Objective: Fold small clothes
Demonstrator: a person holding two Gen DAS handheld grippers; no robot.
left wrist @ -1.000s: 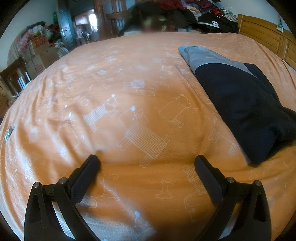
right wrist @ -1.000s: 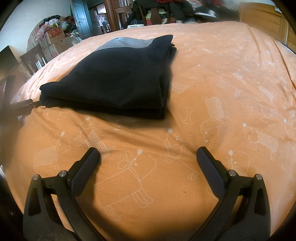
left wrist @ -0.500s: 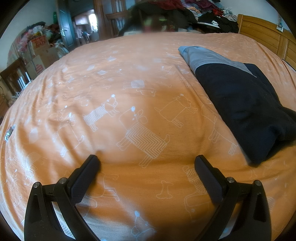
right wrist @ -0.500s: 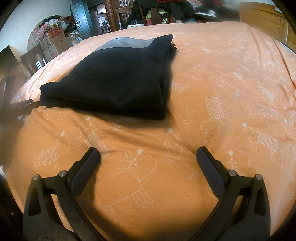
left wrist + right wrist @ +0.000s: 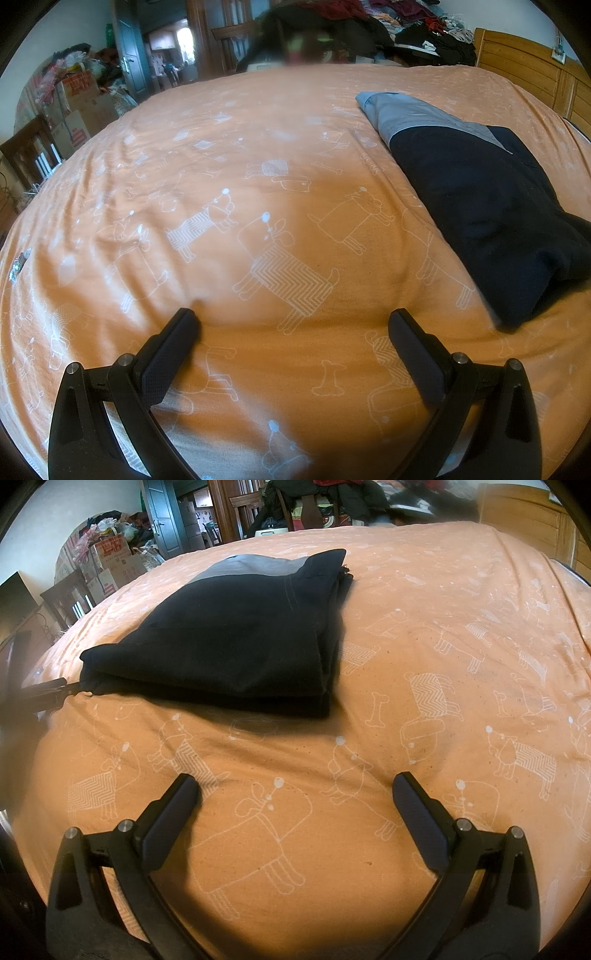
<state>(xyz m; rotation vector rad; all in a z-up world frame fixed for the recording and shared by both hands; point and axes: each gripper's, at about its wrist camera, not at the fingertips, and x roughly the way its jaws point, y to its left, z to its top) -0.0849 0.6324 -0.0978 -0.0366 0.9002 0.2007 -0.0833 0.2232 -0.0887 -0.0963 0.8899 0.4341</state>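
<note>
A: What are the two tongs doing?

B: The left tongs (image 5: 291, 321) and right tongs (image 5: 295, 786) are both hovering low over the near edge of the bed (image 5: 461, 602), jaws spread wide and pinching nothing. Judged from this, they are standing clear because the fold looks finished.

A: Where is the garment lying?

B: The dark garment (image 5: 240, 638), with its grey panel (image 5: 417, 114) turned toward the far edge, is resting in a stacked, squared bundle near the bed's middle, apart from both tongs.

A: And the surroundings?

B: An orange cover printed with white dogs is wrinkling softly; clothes piles (image 5: 417, 26), cardboard boxes (image 5: 114, 561) and a wooden headboard (image 5: 524, 70) are crowding the room.
</note>
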